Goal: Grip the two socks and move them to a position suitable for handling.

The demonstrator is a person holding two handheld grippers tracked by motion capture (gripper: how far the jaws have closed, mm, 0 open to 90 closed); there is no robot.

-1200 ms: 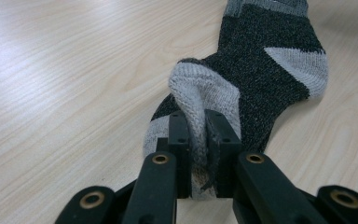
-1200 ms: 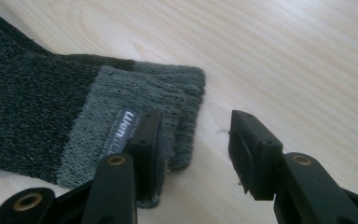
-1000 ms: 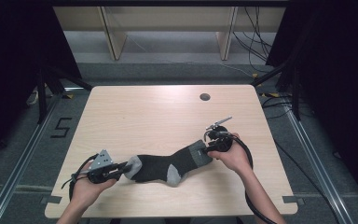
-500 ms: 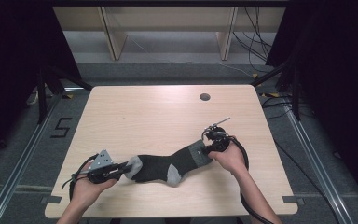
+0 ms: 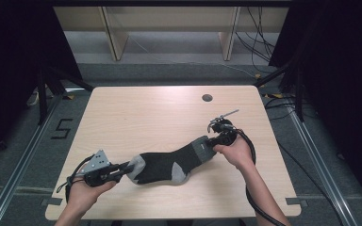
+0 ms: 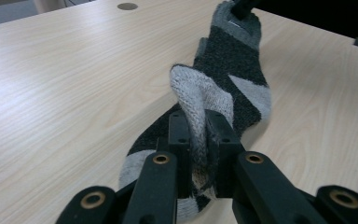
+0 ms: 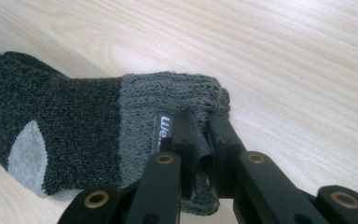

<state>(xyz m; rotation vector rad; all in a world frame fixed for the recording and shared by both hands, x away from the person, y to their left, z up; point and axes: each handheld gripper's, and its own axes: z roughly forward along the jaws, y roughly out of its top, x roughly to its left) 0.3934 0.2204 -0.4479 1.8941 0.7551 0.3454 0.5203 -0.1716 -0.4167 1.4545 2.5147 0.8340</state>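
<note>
A dark grey sock point(image 5: 169, 162) with light grey toe, heel and cuff stretches across the front of the wooden table point(image 5: 160, 110). My left gripper point(image 5: 125, 168) is shut on its light grey toe point(image 6: 196, 100), pinched between the jaws. My right gripper point(image 5: 210, 143) is shut on the grey cuff point(image 7: 168, 100); its jaws have just been closing on that cuff. Both ends of the sock hang slightly raised between the two grippers while its middle still rests on the table.
A dark round cable hole point(image 5: 207, 98) sits near the table's far edge. Black cables trail from both grippers off the table's front. Shelving legs and floor cables lie beyond the far edge.
The right gripper's jaws have shut on the cuff. Both hands have lifted slightly, raising the ends of the sock off the table.
</note>
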